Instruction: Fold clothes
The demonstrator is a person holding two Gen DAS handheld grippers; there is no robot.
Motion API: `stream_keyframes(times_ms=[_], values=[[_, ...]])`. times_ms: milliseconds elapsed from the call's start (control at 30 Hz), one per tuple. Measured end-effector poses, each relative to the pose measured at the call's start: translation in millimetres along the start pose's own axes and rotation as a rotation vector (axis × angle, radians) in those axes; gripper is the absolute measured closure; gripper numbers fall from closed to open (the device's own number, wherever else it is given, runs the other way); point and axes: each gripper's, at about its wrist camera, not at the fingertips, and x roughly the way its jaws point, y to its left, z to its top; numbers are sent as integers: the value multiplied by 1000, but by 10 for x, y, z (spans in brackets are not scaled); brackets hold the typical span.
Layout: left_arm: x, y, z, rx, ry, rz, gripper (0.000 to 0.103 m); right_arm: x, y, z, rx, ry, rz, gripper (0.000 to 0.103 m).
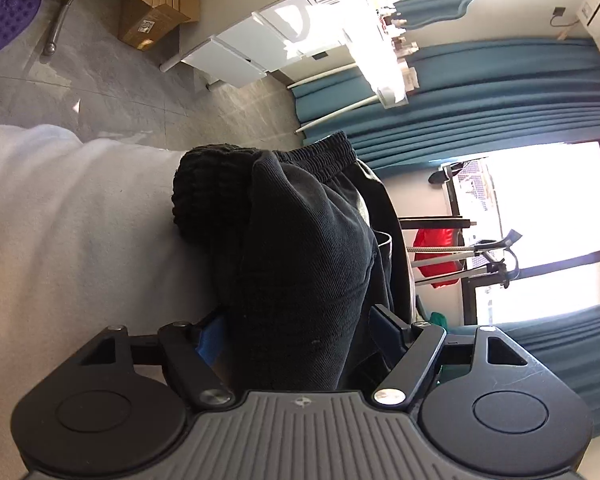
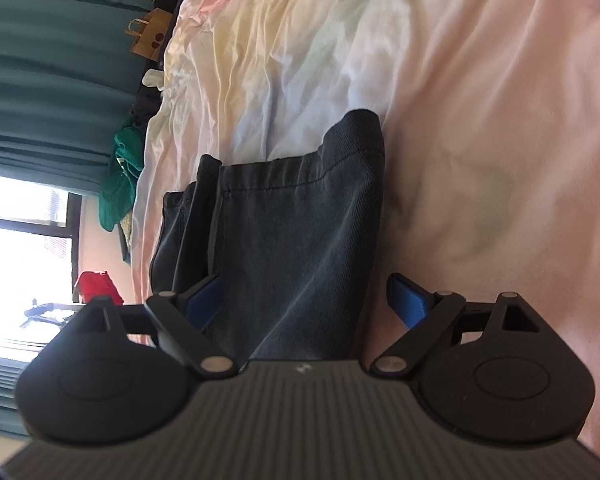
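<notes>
Two views: one along each gripper, both rolled sideways.
Bed: pale pastel rumpled bedsheet [image 2: 480, 120] fills most of the right wrist view; in the left wrist view it shows as a white sheet [image 1: 60, 240] under the garment.
Curtains: long teal pleated curtains [image 1: 480, 88] hang beside a bright window [image 1: 540, 220].
Garment: dark charcoal ribbed-fabric trousers with a gathered elastic waistband [image 1: 300, 240] — bunched over the sheet, the waistband at the far end; in the right wrist view a stitched hem end [image 2: 292, 240] lies on the bedsheet.
Left gripper: black two-finger gripper with blue pads [image 1: 296, 332] — its fingers sit close against both sides of a thick fold of the trousers, pinching it.
Right gripper: matching black gripper [image 2: 308, 300] — fingers spread; cloth touches the left blue pad [image 2: 204, 300], while the right pad stands apart from it.
Cardboard box: open brown box [image 1: 156, 8] on the grey floor, well apart from the bed.
Paper bag: brown handled bag [image 2: 150, 36] beyond the bed's far edge.
</notes>
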Motion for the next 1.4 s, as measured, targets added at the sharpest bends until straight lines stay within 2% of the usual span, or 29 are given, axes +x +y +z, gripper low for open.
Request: stream_keyframes(times_ms=[67, 133, 333, 400, 433, 500, 533, 600, 667, 767, 867, 933, 1000, 1133, 1233, 1400], values=[[94, 9, 48, 10, 12, 1, 28, 92, 6, -41, 30, 42, 13, 23], [146, -55, 35, 73, 6, 14, 32, 167, 21, -71, 49, 70, 21, 22], [321, -360, -145, 227, 27, -15, 29, 305, 148, -104, -20, 56, 3, 24], [349, -398, -186, 245, 35, -11, 29, 326, 194, -102, -64, 48, -5, 42], [363, -411, -202, 247, 39, -9, 29, 330, 209, -98, -79, 45, -8, 46], [372, -433, -234, 247, 38, -10, 29, 316, 209, -83, -83, 35, -9, 70], [370, -444, -250, 245, 34, -13, 29, 295, 188, -72, -67, 24, -6, 75], [382, -479, -273, 233, 24, -26, 29, 252, 145, -49, -35, 2, -1, 91], [418, -534, -313, 236, 16, -33, 29, 221, 118, -34, -15, -15, 3, 95], [496, -595, -352, 219, 17, -92, 30, 201, 155, -13, -34, -38, 14, 96], [576, -588, -317, 173, 65, -244, 29, 173, 243, -8, -72, -64, 42, 96], [632, -528, -268, 129, 95, -302, 29, 164, 285, 6, -79, -56, 67, 96], [659, -484, -257, 124, 92, -284, 29, 156, 279, 22, -51, -44, 77, 96], [789, -401, -271, 114, 118, -181, 33, 189, 258, 25, -23, -23, 37, 94], [855, -331, -279, 91, 131, -166, 33, 237, 231, 42, 7, -5, 21, 93], [980, -365, -263, 120, 128, -119, 33, 287, 196, 54, 25, 4, 15, 93]])
